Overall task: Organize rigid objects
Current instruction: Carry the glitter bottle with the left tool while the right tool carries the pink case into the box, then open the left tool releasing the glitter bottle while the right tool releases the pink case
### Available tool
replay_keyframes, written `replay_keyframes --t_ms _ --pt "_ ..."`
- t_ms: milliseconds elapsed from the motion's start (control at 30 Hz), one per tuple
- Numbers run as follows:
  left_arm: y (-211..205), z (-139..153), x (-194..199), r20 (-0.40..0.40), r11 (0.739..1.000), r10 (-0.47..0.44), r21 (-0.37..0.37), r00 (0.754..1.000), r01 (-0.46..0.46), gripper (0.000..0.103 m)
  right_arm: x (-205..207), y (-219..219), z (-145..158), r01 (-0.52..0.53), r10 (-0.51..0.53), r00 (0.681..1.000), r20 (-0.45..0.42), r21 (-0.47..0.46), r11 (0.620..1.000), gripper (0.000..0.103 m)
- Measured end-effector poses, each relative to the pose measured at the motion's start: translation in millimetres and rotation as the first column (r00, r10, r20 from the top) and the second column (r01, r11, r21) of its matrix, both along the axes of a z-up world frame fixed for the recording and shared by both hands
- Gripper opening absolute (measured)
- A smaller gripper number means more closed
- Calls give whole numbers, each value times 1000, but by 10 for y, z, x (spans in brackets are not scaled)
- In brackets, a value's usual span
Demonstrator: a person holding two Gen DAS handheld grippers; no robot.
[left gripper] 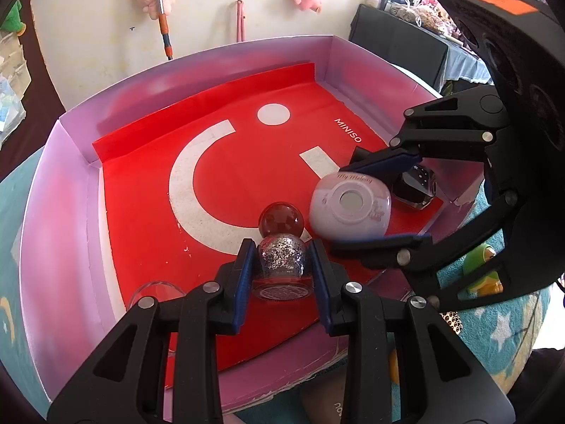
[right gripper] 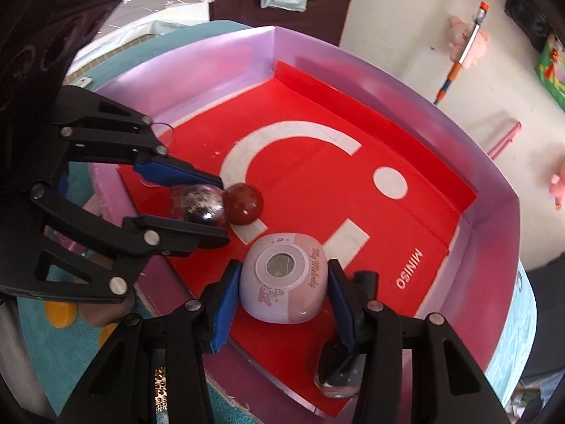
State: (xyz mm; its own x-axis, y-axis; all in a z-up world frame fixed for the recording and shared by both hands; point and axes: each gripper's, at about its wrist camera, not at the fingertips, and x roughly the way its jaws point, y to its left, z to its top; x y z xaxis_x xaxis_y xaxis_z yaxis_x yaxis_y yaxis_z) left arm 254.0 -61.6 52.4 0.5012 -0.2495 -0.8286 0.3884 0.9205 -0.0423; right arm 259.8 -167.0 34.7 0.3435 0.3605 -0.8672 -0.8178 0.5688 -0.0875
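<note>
A shallow pink-walled tray (left gripper: 63,162) with a red MINISO liner holds the objects. My left gripper (left gripper: 282,265) has its blue pads on both sides of a glitter bottle (left gripper: 282,259) with a dark red ball cap (left gripper: 281,219). It looks shut on it; the bottle lies low over the liner. My right gripper (right gripper: 282,279) straddles a pale pink "My Melody" case (right gripper: 284,282). A small gap shows at each pad, so the grip is unclear. The case (left gripper: 349,206) and right gripper (left gripper: 381,201) also show in the left view. The bottle (right gripper: 197,205) shows in the right view.
A dark starry bottle (left gripper: 416,185) stands in the tray's near right corner, beside the right fingers (right gripper: 340,360). A clear glass rim (left gripper: 155,288) sits by the left gripper. The tray rests on a teal star blanket (left gripper: 505,321) with small yellow-green toys (left gripper: 482,268).
</note>
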Motion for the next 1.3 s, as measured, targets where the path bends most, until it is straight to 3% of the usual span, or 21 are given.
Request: replay_keyframes --t_ms 367,1300 --pt "25 -9 11 -2 1000 2 -1 1000 -2 29 -24 64 98 -72 72 997 10 69 995 52" --pt "109 -4 36 8 1000 -15 10 1000 15 29 -99 48 52 4 -1 999 -46 64 998 52"
